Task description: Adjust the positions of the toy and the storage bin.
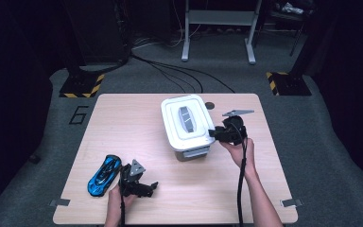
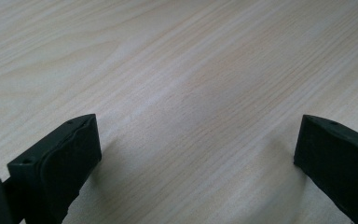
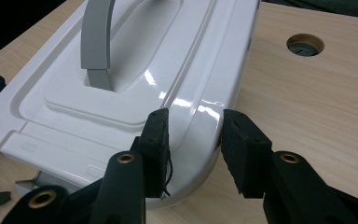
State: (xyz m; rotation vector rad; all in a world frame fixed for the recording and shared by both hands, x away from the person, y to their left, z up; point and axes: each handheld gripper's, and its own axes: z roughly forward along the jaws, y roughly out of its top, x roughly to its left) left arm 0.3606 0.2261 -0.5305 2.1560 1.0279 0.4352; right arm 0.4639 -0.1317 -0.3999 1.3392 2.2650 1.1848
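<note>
Right gripper astride lid edge

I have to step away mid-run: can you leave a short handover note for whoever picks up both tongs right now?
Right tongs: shut on the rim of the white lid at its near right edge.
Left tongs: open, over bare table, holding nothing.
White box: mid-table, lid on.
Blue toy car: on the table beside the left tongs.
Done: lid gripped.
Left: probably lift the lid, then deal with the car.
</note>
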